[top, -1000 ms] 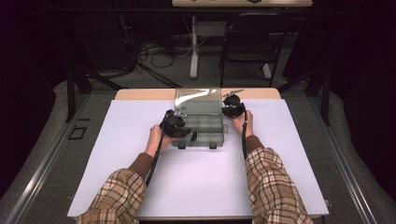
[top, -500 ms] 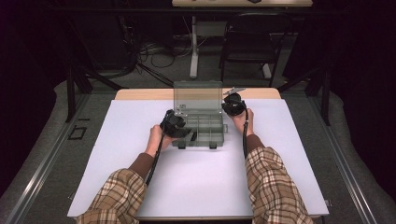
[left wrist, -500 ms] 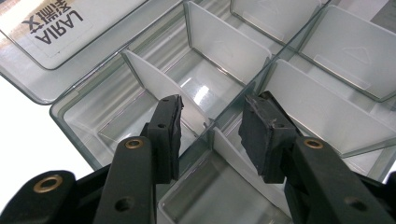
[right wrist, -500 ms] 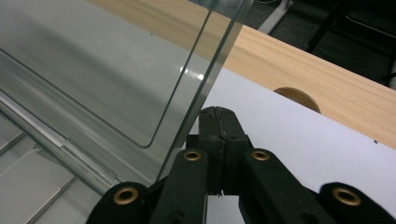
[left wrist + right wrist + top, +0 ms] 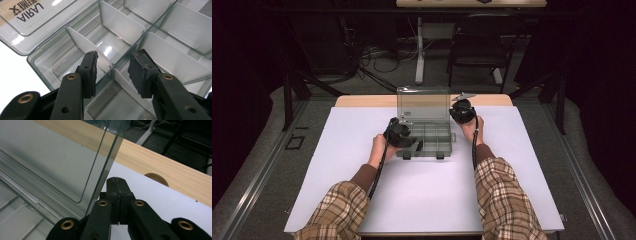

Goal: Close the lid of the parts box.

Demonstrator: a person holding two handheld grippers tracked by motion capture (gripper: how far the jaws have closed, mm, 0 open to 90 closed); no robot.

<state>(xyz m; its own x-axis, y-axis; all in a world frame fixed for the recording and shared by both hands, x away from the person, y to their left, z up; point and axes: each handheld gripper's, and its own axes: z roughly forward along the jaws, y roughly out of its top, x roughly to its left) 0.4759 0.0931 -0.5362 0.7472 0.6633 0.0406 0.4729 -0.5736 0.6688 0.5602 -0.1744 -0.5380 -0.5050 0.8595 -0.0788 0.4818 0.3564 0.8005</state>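
White sheeting (image 5: 422, 200) covers most of the table, with a strip of pale wood (image 5: 362, 101) showing along its far edge; beyond it the room is dark, with a grey floor, a tangle of cables (image 5: 377, 55), a white table leg (image 5: 419, 60) and a dark chair (image 5: 477, 55). Bare sheet lies wide to the left and right of the work and in front of it, between the person's plaid sleeves (image 5: 507, 200), while the back of the box sits close to the wooden strip. Near the middle of the far half stands the clear plastic organiser box (image 5: 427, 142), smoky-transparent, its tray cut by pale dividers into compartments that look empty, two dark latches on its near edge. Its lid (image 5: 423, 104) stands upright, hinged at the back, and carries a printed label in the left gripper view. The left gripper (image 5: 112, 66) is over the tray's left side, jaws apart and straddling a divider, pads not pressing on anything I can make out. The right gripper (image 5: 117, 186) has its jaws clenched together with nothing between them, its tip just beside the lid's right edge; whether it touches the lid I cannot tell.
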